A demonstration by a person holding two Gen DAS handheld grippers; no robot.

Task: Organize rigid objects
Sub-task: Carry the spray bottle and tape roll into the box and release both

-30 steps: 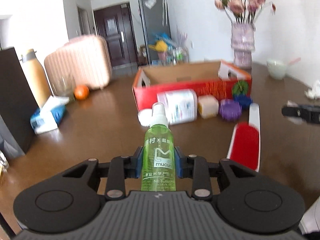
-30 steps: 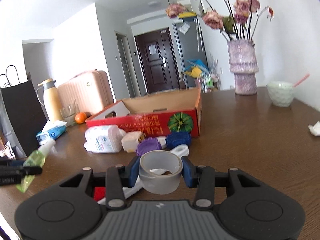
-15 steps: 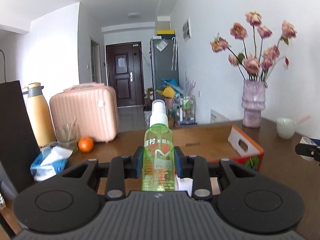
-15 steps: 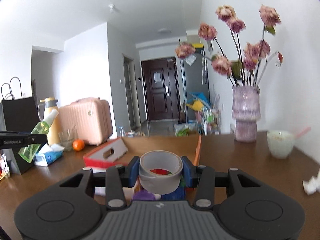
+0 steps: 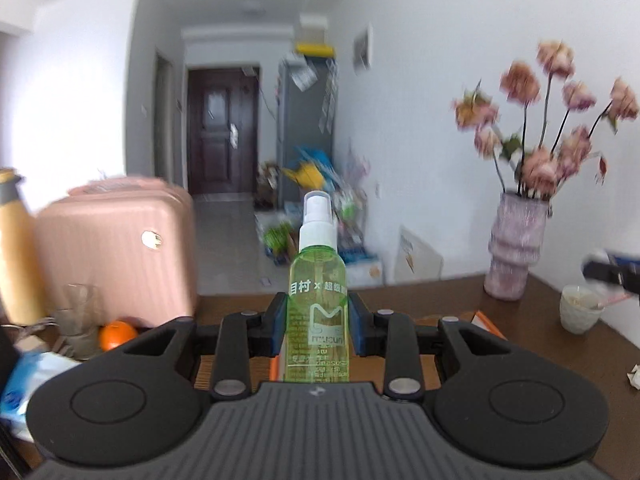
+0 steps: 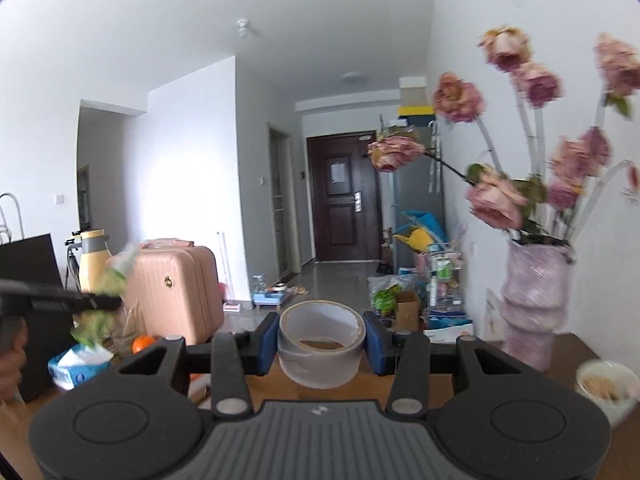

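Observation:
In the left wrist view my left gripper (image 5: 318, 322) is shut on a green spray bottle (image 5: 318, 276) that stands upright between the blue pads, white cap on top. My right gripper (image 6: 322, 338) is shut on a grey roll of tape (image 6: 320, 364), its hole facing up. Both are held well above the brown table (image 5: 520, 332). Only an orange corner of the cardboard box (image 5: 486, 322) shows behind the left fingers. At the left of the right wrist view the left gripper (image 6: 60, 304) appears blurred with the bottle (image 6: 110, 276). The right gripper's dark tip (image 5: 612, 272) shows at the right edge.
A purple vase of pink flowers (image 6: 532, 300) stands at the back right with a white bowl (image 6: 606, 384) beside it. At the left are a pink suitcase (image 5: 116, 248), an orange (image 5: 116, 334), a tissue pack (image 5: 32, 376), a yellow flask (image 6: 94, 260) and a black bag (image 6: 32, 280).
Both grippers have risen and moved forward with the bottle and the tape still held. The loose items on the table and most of the box have dropped out of view.

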